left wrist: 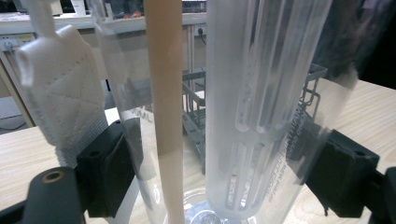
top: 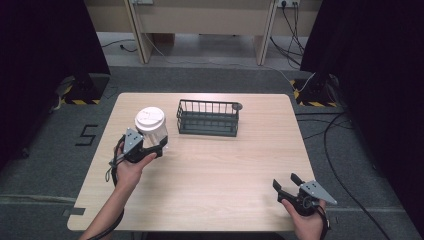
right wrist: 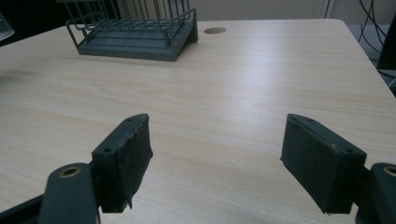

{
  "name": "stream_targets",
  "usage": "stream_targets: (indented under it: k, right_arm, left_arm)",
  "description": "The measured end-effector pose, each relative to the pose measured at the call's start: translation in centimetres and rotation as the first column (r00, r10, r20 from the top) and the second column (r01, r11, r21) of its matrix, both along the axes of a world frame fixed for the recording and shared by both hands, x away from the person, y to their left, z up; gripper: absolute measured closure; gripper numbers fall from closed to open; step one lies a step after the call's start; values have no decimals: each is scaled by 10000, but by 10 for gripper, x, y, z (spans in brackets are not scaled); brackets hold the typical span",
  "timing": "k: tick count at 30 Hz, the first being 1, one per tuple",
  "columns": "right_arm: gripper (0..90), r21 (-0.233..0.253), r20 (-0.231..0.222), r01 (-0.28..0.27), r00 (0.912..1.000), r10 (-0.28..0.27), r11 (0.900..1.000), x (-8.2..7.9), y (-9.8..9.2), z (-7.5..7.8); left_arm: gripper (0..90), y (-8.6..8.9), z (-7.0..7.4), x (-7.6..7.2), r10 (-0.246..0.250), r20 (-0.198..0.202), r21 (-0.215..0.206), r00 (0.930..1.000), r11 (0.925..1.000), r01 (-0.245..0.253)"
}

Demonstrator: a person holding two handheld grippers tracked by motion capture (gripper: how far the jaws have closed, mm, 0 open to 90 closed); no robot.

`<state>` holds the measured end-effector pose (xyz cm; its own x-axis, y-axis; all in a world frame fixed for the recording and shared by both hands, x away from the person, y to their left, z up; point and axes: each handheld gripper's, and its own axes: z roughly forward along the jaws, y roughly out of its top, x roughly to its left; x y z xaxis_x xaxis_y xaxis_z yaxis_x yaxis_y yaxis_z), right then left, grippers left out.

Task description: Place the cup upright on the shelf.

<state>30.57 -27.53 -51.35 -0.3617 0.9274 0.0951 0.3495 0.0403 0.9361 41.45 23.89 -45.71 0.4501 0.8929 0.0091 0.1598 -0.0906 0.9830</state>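
A clear plastic container [top: 152,131] with a white lid [top: 149,119] stands upright at the left of the wooden table [top: 220,165]. My left gripper [top: 156,148] is shut on its lower wall, one jaw pressing each side. In the left gripper view the container [left wrist: 266,112] stands between the black pads [left wrist: 109,172]. Through its wall I see a beige stick [left wrist: 163,116] and a white quilted piece [left wrist: 60,88]. My right gripper [top: 285,181] rests near the front right edge, open and holding nothing. In its own view the right gripper [right wrist: 217,158] stands wide over bare wood.
A dark wire basket [top: 208,117] sits at the back middle of the table, just right of the container; it also shows as the basket [right wrist: 135,28] far ahead of my right gripper. A round hole [right wrist: 215,31] lies beside it. Cables trail on the floor at right.
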Motion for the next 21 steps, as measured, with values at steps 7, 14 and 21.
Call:
stream_targets:
  k: [7,14,21]
  right_arm:
    - [247,46,-27,11,10000,-11,10000,0,0,0]
    - [247,70,-39,6,10000,-5,10000,0,0,0]
    - [248,108,-48,18,10000,-17,9999,0,0,0]
  left_arm:
    - [177,-5,2,2,-71,40,-30,10000,10000,71]
    - [178,-10,6,6,-152,102,-49,9998,9999,152]
    - [178,-16,9,10,-253,150,-71,9996,9997,254]
